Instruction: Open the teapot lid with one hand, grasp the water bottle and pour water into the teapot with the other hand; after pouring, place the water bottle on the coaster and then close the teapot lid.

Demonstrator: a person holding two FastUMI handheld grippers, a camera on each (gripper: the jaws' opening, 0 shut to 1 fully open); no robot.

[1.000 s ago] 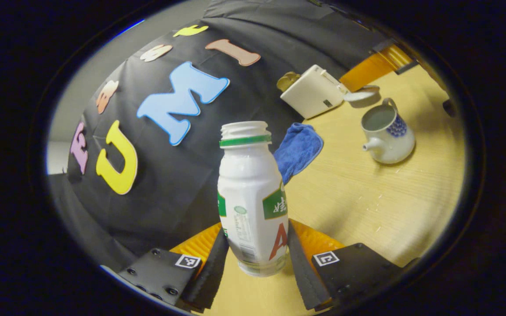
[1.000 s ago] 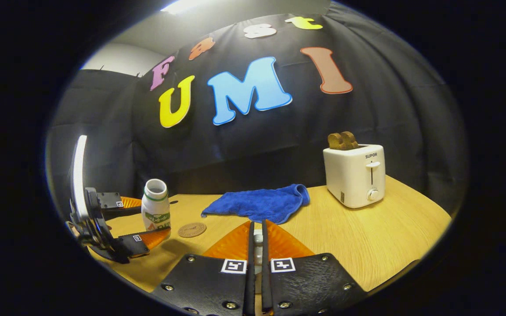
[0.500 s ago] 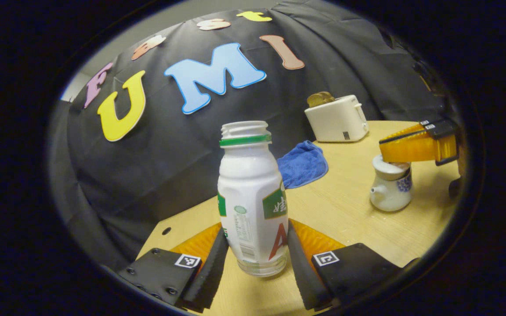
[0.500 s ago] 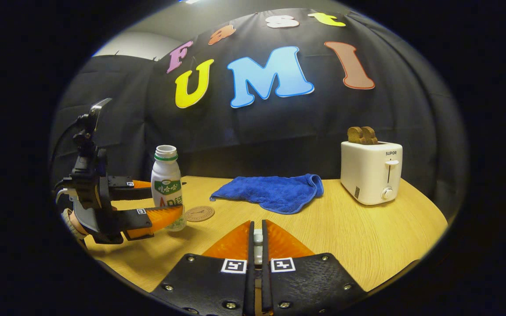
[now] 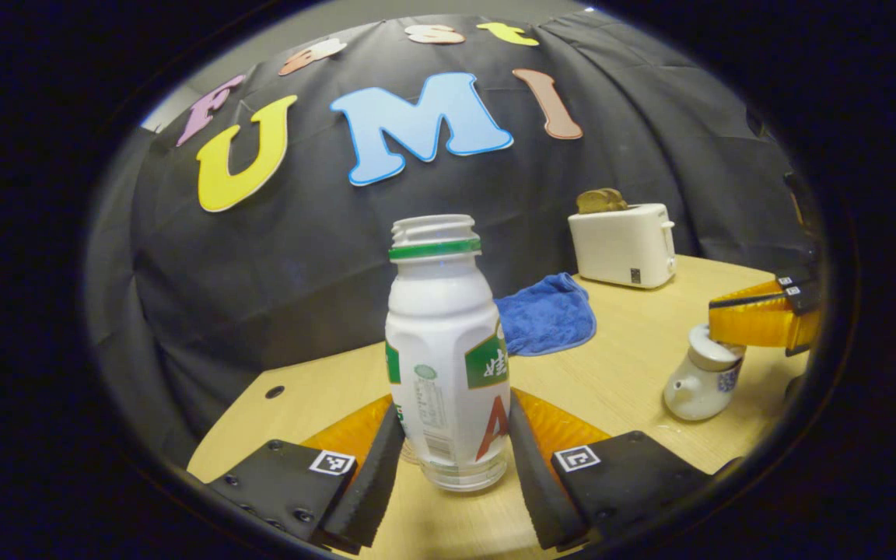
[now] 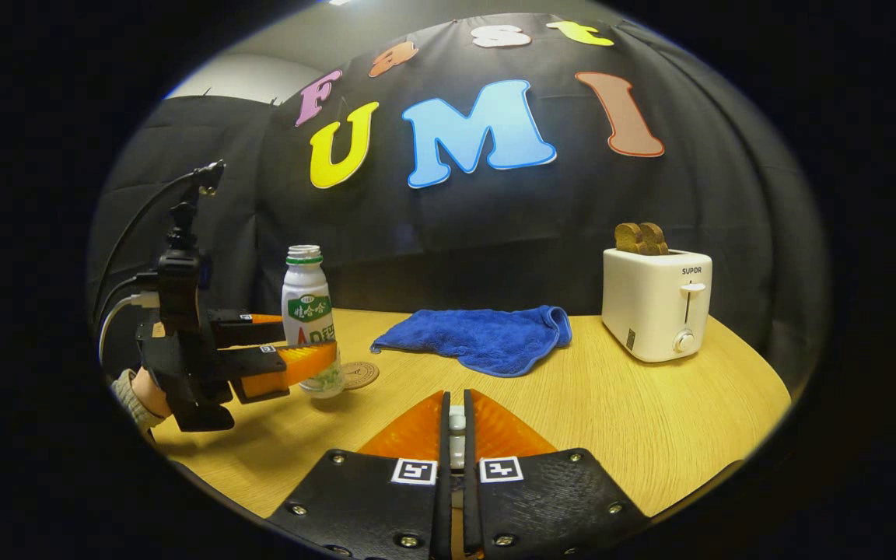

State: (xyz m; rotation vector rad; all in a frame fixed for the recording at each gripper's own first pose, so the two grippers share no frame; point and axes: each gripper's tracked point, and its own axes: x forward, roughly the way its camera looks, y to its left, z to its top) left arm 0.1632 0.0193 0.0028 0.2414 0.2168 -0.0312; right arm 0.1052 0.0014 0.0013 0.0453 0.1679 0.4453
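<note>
One water bottle (image 5: 446,350) upright between the left tongs (image 5: 452,459), both fingers pressed to its sides, uncapped.

One coaster (image 6: 359,374) lies just beside the bottle's base. One teapot (image 5: 701,377) sits under the right tongs (image 6: 456,435), which are nearly closed on the lid knob (image 6: 456,424) (lid resting on the pot). Beyond: one blue cloth (image 6: 479,341), one toaster (image 6: 656,303), all on one bench (image 6: 650,435).

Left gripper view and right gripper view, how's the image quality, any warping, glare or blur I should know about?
Left gripper view: strong fisheye bend, the table edge curves; the water bottle between the left tongs is sharp, and the teapot near the rim looks softer. Right gripper view: same bowing, the toaster crisp, a bright ceiling light at the top edge, a soft shadow under the blue cloth.
</note>
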